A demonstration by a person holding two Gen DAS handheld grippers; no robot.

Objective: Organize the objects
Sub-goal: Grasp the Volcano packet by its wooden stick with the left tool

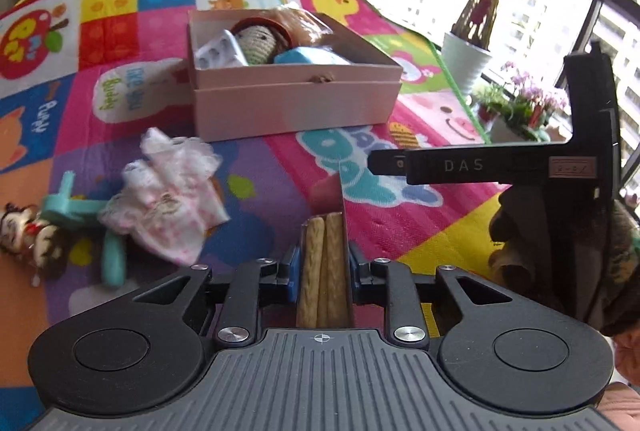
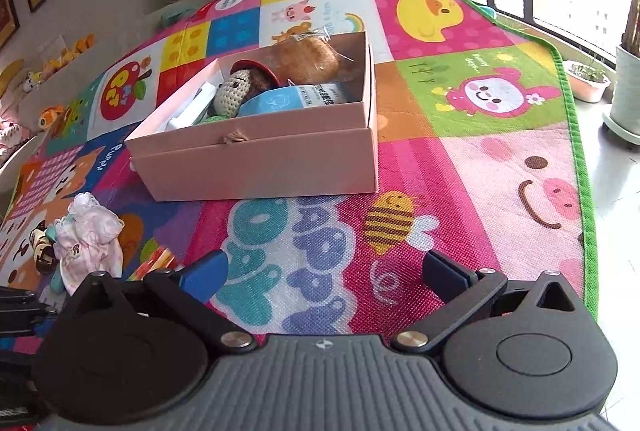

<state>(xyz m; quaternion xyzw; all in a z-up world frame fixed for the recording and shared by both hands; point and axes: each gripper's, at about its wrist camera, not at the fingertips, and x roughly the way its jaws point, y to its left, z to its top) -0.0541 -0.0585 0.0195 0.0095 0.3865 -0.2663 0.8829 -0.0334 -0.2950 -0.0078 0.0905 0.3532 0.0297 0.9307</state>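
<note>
Left claw (image 1: 322, 267) nearly closed, blue pads pressing both sides of a narrow pack of biscuit sticks (image 1: 324, 271); the pack runs straight out between the fingers toward 12 o'clock, its open flap standing up at the far end. Right claw (image 2: 324, 275) wide open, nothing between its blue pads (image 2: 206, 277), just the play mat (image 2: 500, 171) below it.

Pink box (image 2: 260, 167) sits open on the mat at 12 o'clock from the left claw, 11 o'clock from the right one. Inside: crochet doll (image 1: 260, 41), blister pack (image 1: 218, 51) at the doll's 9 o'clock, blue packet (image 1: 308, 57) at its 4 o'clock, bagged brown item (image 2: 308, 59) in the far corner.

Loose on the mat at 10 o'clock from the left claw: pink lace doll dress (image 1: 168, 199), lying partly over a teal plastic toy (image 1: 76, 207); small plush dog (image 1: 28, 231) just beside that, at 9 o'clock.

Right claw's black body (image 1: 520, 167) shows in the left view at 2 o'clock. Potted plants (image 1: 468, 59) along the window past the mat edge.
</note>
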